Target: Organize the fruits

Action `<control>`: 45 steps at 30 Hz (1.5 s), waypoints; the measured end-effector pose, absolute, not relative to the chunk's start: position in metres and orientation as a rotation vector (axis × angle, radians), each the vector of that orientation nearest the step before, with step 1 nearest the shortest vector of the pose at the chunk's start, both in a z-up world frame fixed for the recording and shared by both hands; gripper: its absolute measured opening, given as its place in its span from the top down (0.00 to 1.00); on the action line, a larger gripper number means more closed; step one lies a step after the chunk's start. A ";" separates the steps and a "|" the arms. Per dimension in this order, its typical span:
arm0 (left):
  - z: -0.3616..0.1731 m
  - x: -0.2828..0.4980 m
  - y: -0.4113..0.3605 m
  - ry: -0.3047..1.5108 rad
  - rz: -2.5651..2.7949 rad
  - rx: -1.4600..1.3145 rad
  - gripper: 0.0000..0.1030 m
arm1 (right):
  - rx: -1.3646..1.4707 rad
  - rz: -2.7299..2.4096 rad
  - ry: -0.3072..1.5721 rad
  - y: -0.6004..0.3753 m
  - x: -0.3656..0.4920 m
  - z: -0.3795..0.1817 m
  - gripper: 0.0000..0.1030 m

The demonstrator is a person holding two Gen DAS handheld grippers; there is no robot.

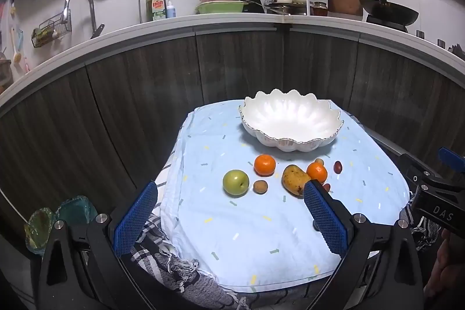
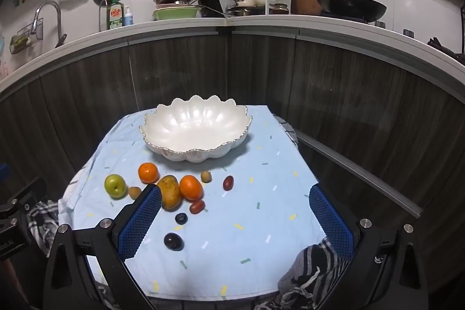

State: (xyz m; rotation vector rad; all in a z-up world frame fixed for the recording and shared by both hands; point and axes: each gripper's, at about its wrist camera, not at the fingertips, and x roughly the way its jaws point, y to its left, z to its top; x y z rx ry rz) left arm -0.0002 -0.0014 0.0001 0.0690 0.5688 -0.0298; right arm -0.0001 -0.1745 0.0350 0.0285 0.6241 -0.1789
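White bowl: glossy white ceramic bowl with a scalloped, petal-like rim (image 2: 195,132), upright at the far end of the desk, nothing inside.
Desk cover: pale blue cloth with small scattered dashes (image 2: 232,222), spread over the desk, grey-and-white striped fabric (image 2: 311,266) showing at the near edges.
Green fruit: round green apple (image 2: 115,185), farthest left of the group, apart from the bowl.
Oranges: two round orange tangerines, one (image 2: 148,172) nearest the bowl's front, the other (image 2: 191,187) just right of the mango.
Mango: yellow, brown-speckled mango (image 2: 170,192), between the two tangerines, touching or nearly touching the right one.
Small brown fruits: one tan round fruit (image 2: 134,192) just right of the apple, another (image 2: 206,176) behind the right tangerine.
Red fruits: dark red oval fruit (image 2: 228,182) to the right of the group, redder oval one (image 2: 197,206) in front of the right tangerine.
Dark fruits: two dark blue-black round fruits (image 2: 181,218) (image 2: 173,241), nearest the camera, apart from each other.
Left claw: blue-padded black claw (image 1: 229,218), spread wide, nothing between the pads, above the near part of the cloth, tilted down toward the fruit.
Right claw: matching blue-padded claw (image 2: 235,218), spread wide, gripping nothing, left pad in front of the mango's edge in the right wrist view.
Background: dark wood-grain cabinet front (image 2: 348,106) under a white counter crowded with kitchenware.
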 end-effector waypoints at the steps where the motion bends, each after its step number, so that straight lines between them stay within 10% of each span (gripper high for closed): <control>1: -0.002 -0.001 0.004 0.569 -0.030 0.069 0.01 | 0.029 -0.178 0.624 -0.175 0.000 0.035 0.00; 45: -0.003 -0.001 0.009 0.569 -0.029 0.071 0.01 | 0.033 -0.172 0.622 -0.176 0.001 0.037 0.00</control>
